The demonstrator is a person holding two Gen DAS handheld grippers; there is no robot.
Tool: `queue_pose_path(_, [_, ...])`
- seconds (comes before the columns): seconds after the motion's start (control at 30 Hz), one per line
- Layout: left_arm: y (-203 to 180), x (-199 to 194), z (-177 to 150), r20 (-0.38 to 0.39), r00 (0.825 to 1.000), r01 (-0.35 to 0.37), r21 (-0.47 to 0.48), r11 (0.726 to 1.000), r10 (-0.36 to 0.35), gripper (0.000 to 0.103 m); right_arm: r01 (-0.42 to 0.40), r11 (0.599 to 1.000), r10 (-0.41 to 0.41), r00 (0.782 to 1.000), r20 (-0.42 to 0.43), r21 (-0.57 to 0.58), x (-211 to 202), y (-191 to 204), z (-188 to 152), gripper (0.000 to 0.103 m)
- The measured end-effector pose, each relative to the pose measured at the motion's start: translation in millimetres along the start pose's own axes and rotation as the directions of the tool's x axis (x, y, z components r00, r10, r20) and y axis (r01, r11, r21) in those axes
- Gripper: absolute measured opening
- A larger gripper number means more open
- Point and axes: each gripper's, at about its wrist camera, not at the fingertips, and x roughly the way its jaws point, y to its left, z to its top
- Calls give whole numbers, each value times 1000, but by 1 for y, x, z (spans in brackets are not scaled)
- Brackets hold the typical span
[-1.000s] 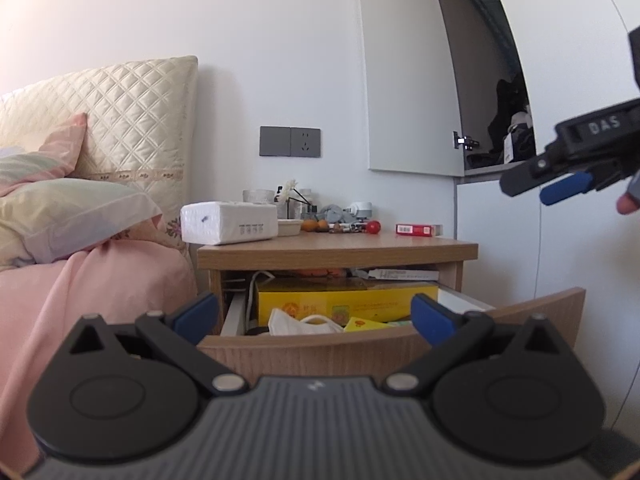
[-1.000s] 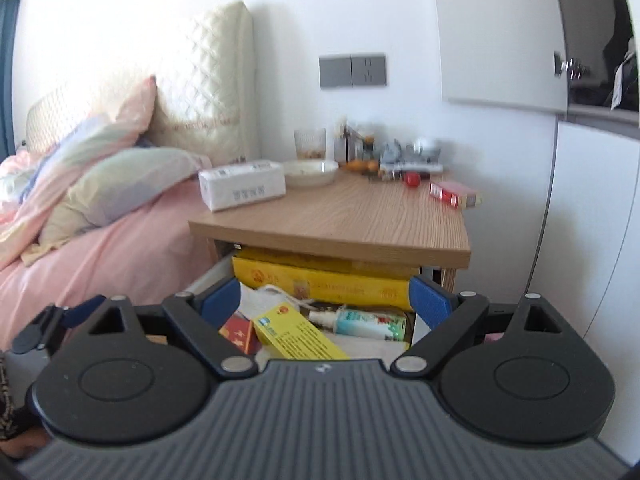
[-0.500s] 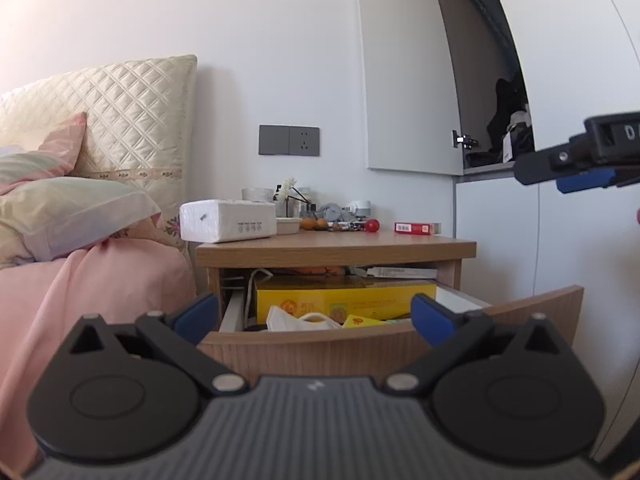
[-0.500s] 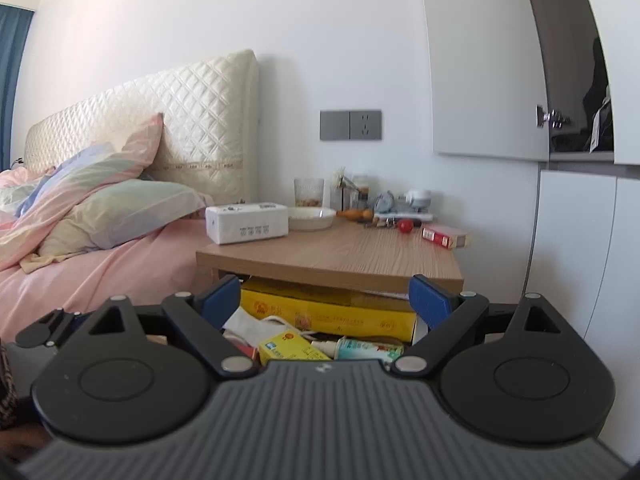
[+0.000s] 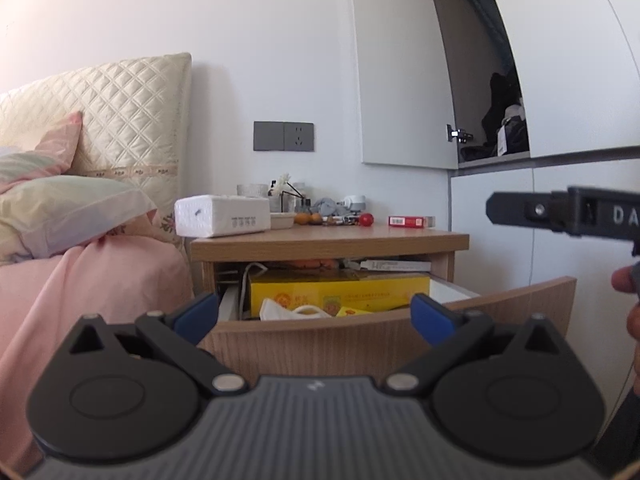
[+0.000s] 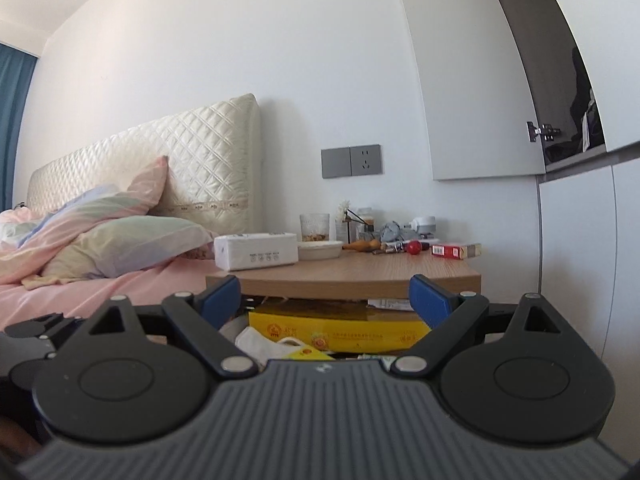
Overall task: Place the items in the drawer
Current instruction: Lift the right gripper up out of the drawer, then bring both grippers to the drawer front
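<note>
The wooden nightstand's drawer [image 5: 360, 340] stands pulled open, holding a yellow box [image 5: 340, 290], a white mask [image 5: 284, 312] and small packets. On the nightstand top [image 5: 328, 236] lie a white tissue pack [image 5: 222, 216], a red cigarette box [image 5: 412, 221], a red ball [image 5: 366, 220] and small clutter. My left gripper [image 5: 316, 316] is open and empty just in front of the drawer front. My right gripper [image 6: 326, 300] is open and empty, level with the nightstand top [image 6: 360, 272], above the drawer [image 6: 336, 332]. Its side shows in the left wrist view [image 5: 560, 212].
A bed with pink sheets [image 5: 80, 288] and pillows [image 5: 60, 208] lies left of the nightstand. White wardrobe doors [image 5: 500, 220] stand to the right, one upper door ajar. A glass [image 6: 314, 227] and a white dish [image 6: 320, 249] stand at the back of the nightstand.
My right gripper has dropped lower and tilted up, so its view shifted from the drawer's inside to the nightstand edge. My left gripper has stayed nearly still.
</note>
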Motion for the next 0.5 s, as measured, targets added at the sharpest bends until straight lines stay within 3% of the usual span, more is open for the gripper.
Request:
queue_pose_path(0.23, [-3, -2, -2, 5, 1000, 0, -5, 1000, 0, 103, 104, 993, -101, 993, 56, -50, -15, -2, -20, 92])
queue_pose_path(0.3, [-5, -1, -4, 1, 1000, 0, 1, 1000, 0, 103, 105, 994, -104, 994, 38, -33, -15, -5, -25, 80])
queue_pose_path(0.5, [-6, 2, -9, -22, 1000, 3, -1, 1000, -3, 96, 99, 995, -99, 995, -29, 6, -11, -14, -42, 63])
